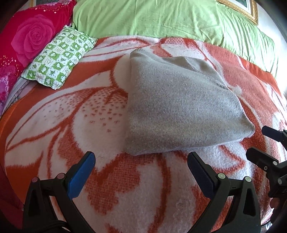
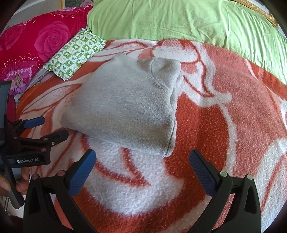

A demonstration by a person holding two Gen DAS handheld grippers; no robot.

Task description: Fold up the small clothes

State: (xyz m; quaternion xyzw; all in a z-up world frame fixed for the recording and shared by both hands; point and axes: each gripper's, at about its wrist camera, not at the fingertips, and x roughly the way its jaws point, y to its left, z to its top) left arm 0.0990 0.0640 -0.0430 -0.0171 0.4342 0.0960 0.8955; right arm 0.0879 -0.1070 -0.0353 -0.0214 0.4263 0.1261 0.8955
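Observation:
A grey knitted garment [image 1: 179,107] lies folded into a compact bundle on the orange-and-white floral blanket [image 1: 89,111]. It also shows in the right wrist view [image 2: 125,107]. My left gripper [image 1: 141,161] is open and empty, just in front of the garment's near edge. My right gripper [image 2: 142,159] is open and empty, also just short of the near edge. Each gripper shows in the other's view: the right one at the right edge [image 1: 263,143], the left one at the left edge [image 2: 50,128].
A green-and-white checked small pillow [image 1: 59,57] and a red rose-print pillow [image 1: 30,37] lie at the back left. A light green pillow [image 1: 152,18] runs along the back. A gold picture frame [image 1: 240,9] stands at the back right.

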